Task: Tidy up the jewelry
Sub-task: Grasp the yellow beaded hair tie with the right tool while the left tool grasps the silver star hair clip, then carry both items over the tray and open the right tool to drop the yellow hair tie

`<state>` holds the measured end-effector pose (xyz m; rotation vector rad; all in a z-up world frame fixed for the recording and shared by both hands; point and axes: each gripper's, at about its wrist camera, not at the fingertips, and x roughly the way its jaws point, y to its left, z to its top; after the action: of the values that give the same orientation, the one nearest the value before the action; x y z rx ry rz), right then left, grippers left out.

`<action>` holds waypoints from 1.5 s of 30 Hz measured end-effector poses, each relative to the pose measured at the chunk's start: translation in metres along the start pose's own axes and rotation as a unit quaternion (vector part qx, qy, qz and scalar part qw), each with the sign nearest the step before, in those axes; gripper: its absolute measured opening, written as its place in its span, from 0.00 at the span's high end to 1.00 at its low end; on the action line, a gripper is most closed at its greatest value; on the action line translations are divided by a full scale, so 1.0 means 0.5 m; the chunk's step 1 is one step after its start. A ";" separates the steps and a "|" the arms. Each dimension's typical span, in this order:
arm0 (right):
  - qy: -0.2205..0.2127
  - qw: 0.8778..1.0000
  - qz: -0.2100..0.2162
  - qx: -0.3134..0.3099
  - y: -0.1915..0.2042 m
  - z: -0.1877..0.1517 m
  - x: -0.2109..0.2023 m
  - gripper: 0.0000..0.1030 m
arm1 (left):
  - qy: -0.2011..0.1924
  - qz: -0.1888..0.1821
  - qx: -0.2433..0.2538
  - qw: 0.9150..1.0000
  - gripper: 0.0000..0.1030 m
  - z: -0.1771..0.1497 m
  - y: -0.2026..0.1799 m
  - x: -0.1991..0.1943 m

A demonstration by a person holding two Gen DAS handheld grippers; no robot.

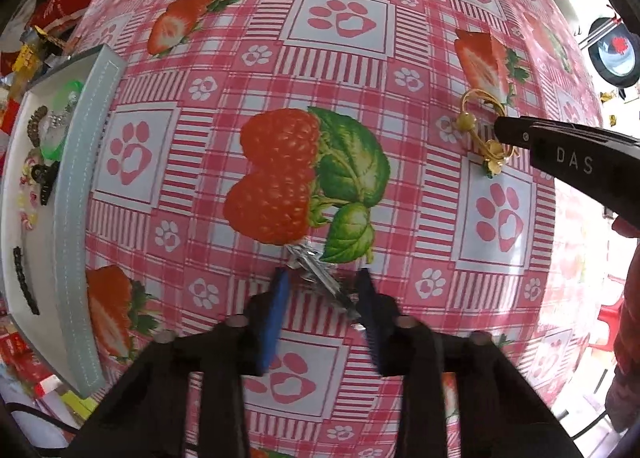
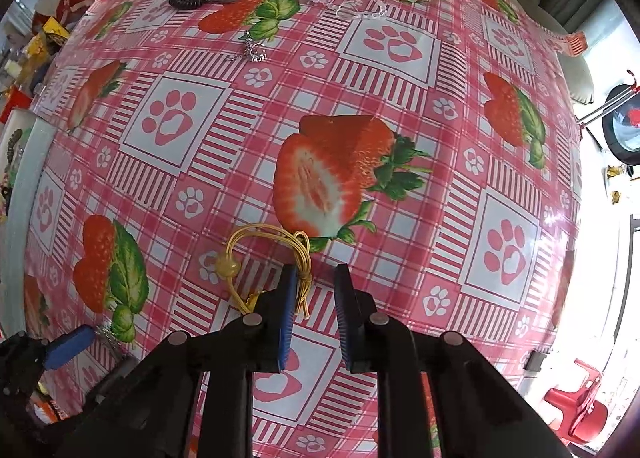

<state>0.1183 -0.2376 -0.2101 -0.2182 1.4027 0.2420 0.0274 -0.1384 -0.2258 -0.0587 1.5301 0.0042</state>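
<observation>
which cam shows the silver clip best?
Left wrist: the silver clip lies centered between the open left gripper fingers on the tablecloth. The right wrist view catches only a blurred sliver of it at the lower-left edge, beside the left gripper's blue pad.

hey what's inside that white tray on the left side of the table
The white tray holds a green bangle, a black hair clip, a dark beaded strand and small colourful pieces. Its far side runs out of the left wrist view, so anything there is hidden.
</observation>
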 end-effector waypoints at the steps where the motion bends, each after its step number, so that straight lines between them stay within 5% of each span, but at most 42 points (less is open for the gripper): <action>1: -0.001 1.000 0.001 0.000 0.001 -0.001 0.000 0.84 | -0.001 -0.003 0.001 1.000 0.72 -0.001 0.001 -0.001; 5: 0.000 1.000 0.004 -0.004 0.012 -0.005 -0.001 0.93 | -0.004 -0.014 -0.001 1.000 0.79 -0.005 0.010 -0.004; 25: 0.002 0.991 0.104 0.082 0.001 -0.071 -0.040 0.93 | -0.048 -0.073 0.018 0.996 0.79 -0.013 0.169 -0.096; 45: -0.014 0.989 0.107 0.098 0.101 -0.062 -0.096 0.93 | -0.105 -0.073 0.036 0.991 0.79 -0.028 0.273 -0.158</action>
<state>0.0666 -0.2001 -0.1679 0.0978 1.4129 0.2809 0.0049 0.0001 -0.1525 -0.1090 1.3116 -0.1575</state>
